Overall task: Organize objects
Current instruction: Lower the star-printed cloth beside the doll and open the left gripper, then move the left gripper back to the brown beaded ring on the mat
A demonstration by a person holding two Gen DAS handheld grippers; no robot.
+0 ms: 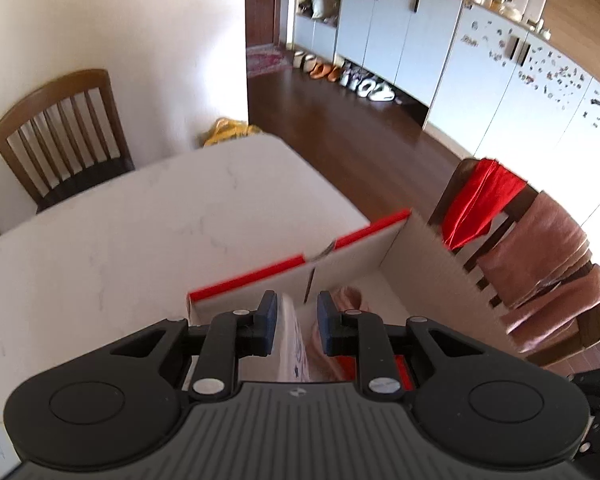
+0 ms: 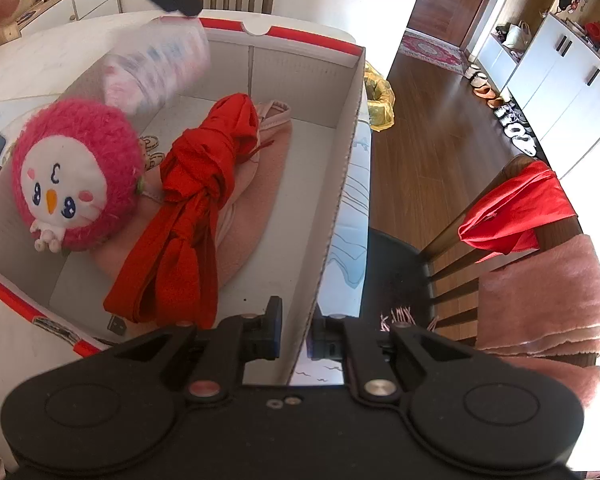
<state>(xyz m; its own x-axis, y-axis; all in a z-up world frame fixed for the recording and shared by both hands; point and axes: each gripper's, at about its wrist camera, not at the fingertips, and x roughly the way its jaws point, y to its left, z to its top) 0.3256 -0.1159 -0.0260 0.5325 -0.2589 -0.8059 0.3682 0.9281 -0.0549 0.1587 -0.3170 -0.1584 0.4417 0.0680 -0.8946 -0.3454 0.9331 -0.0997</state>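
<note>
Cardboard box (image 2: pixel 342 184), white inside with a red rim, is the landmark: it sits on the pale counter (image 1: pixel 148 216) and already holds a pink plush toy (image 2: pixel 74 176) against its near-left wall, a knotted red cloth (image 2: pixel 196 208) across its middle and a pink towel (image 2: pixel 256 200) under that cloth. The right hand-held gripper (image 2: pixel 296 334) is pinched narrow on the box's right wall, one pad inside and one outside, and looks to be steadying it. The left hand-held gripper (image 1: pixel 297 322) hangs over the box's far-left corner with a soft plastic packet (image 2: pixel 160 68), white with pale print, between its jaws; they stand slightly apart, the left pad still appears to touch the packet while the right pad shows a gap, so the grip looks loose at best. The packet is blurred in the right wrist view and half over the rim. The main risk, as I judge it, is that it slides off the rim and lands outside on the counter, since it is slick and limp. It could also drop onto the plush toy and perch there untidily. If the right pinch pulls sideways, the thin wall may bend or the box may skid.
</note>
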